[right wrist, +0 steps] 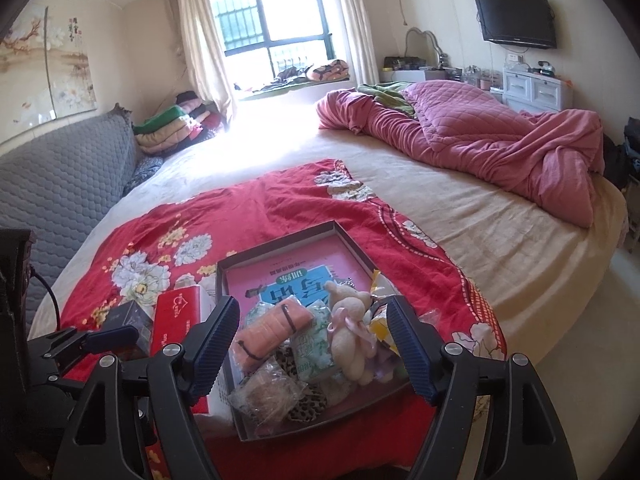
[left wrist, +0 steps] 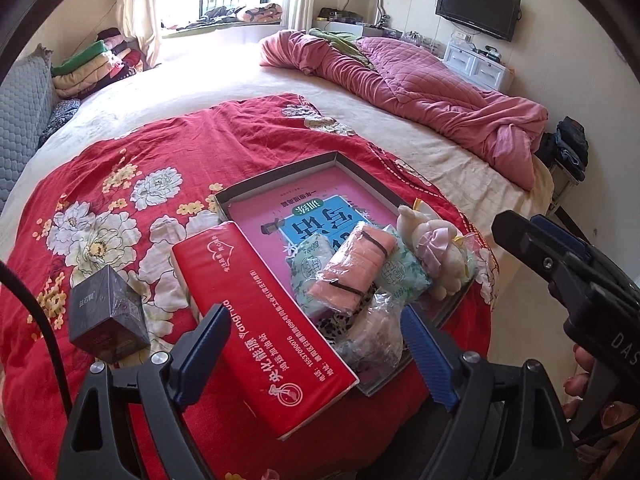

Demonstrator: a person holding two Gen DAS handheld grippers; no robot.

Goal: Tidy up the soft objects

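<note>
Left gripper (left wrist: 316, 344) spread, empty, ribbed blue pads over a glossy red tissue pack (left wrist: 256, 320) beside the shallow cardboard box (right wrist: 280, 246). Inside it lie a folded salmon cloth (right wrist: 272, 330) and a fuzzy cream bear (right wrist: 352, 340). Right gripper (right wrist: 316, 352) spread, empty, above them.

Cardboard tray (right wrist: 340, 229); fuzzy plush bear (right wrist: 352, 332); glossy red pack (left wrist: 256, 312).

My pile of soft packets (right wrist: 288, 344) hides part of the pink book (right wrist: 296, 268) in the tray (right wrist: 280, 240). The print on the green packets (left wrist: 400, 276) is too small to read. The picture's edge cuts off my right gripper (left wrist: 568, 280).
</note>
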